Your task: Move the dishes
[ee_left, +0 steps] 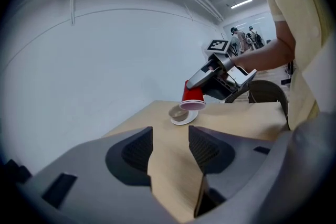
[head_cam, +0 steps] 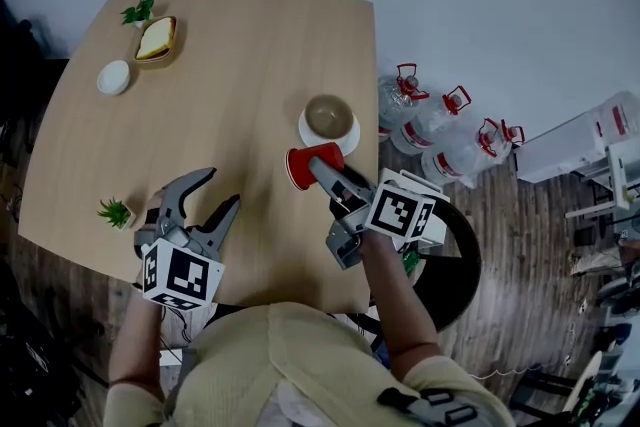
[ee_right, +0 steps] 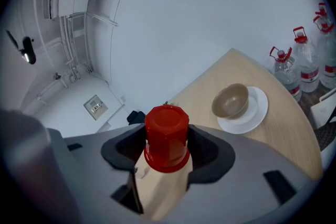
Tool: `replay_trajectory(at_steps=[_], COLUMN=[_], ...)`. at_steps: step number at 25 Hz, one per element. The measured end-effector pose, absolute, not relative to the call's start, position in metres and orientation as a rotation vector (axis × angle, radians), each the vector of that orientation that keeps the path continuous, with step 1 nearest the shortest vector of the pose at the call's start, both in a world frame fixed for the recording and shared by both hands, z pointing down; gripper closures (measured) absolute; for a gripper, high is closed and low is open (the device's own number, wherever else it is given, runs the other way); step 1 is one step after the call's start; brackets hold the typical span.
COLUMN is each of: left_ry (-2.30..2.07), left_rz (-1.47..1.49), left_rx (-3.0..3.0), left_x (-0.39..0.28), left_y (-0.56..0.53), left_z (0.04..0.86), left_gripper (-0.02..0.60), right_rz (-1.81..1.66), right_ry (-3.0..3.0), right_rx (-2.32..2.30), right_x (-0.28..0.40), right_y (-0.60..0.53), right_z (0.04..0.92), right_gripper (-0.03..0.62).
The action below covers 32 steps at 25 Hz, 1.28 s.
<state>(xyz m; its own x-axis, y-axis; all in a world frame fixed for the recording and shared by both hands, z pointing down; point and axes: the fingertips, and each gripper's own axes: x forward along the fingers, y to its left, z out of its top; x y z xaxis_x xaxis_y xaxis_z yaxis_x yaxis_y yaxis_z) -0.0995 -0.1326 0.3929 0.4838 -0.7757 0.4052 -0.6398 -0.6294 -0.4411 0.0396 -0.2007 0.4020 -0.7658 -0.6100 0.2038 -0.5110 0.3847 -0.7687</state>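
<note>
My right gripper [head_cam: 318,165] is shut on a red plastic cup [head_cam: 300,167] and holds it above the table, tipped over with its mouth pointing away from the gripper. In the right gripper view the red cup [ee_right: 166,136] sits between the pads with its closed base toward the camera. Just beyond it a brown bowl [head_cam: 329,117] rests on a white plate [head_cam: 349,137] near the table's right edge. My left gripper [head_cam: 207,197] stands open over the table's near left part with nothing in it. From the left gripper [ee_left: 169,152] I see the cup [ee_left: 193,97] close above the bowl [ee_left: 177,112].
A small dish with bread [head_cam: 156,40], a small white dish [head_cam: 113,77] and a little plant [head_cam: 138,12] sit at the far left. Another plant [head_cam: 116,212] stands by the left gripper. Water bottles [head_cam: 440,120] and a dark chair [head_cam: 462,260] are on the floor to the right.
</note>
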Motion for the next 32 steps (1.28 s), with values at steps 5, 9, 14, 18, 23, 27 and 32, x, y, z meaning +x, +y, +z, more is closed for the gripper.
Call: replay_trajectory(at_steps=[5, 9, 14, 18, 23, 27, 32], left_ry=[1.100, 1.053, 0.971, 0.927, 0.877, 0.833, 0.798], left_rz=[-0.923, -0.911, -0.859, -0.888, -0.884, -0.881, -0.859], left_rx=[-2.434, -2.421, -2.408, -2.407, -2.349, -2.326, -2.289], left_x=[-0.088, -0.082, -0.073, -0.074, -0.075, -0.076, -0.076], left_y=[-0.136, -0.137, -0.133, -0.126, -0.120, -0.111, -0.103], left_z=[0.397, 0.398, 0.395, 0.404, 0.407, 0.405, 0.397], left_gripper=[0.367, 0.367, 0.368, 0.368, 0.391, 0.417, 0.459], right_rz=[-1.410, -1.443, -1.491, -1.535, -1.594, -1.639, -1.706], right_ry=[2.504, 2.512, 2.509, 2.494, 2.461, 2.440, 2.386], right_rx=[-0.919, -0.879, -0.803, -0.753, -0.702, -0.634, -0.599], right_x=[0.021, 0.010, -0.009, -0.021, -0.030, -0.039, -0.042], right_y=[-0.191, -0.182, -0.169, -0.159, -0.150, -0.140, -0.130], right_z=[0.402, 0.403, 0.403, 0.405, 0.409, 0.409, 0.412], right_gripper=[0.336, 0.336, 0.336, 0.336, 0.336, 0.336, 0.336])
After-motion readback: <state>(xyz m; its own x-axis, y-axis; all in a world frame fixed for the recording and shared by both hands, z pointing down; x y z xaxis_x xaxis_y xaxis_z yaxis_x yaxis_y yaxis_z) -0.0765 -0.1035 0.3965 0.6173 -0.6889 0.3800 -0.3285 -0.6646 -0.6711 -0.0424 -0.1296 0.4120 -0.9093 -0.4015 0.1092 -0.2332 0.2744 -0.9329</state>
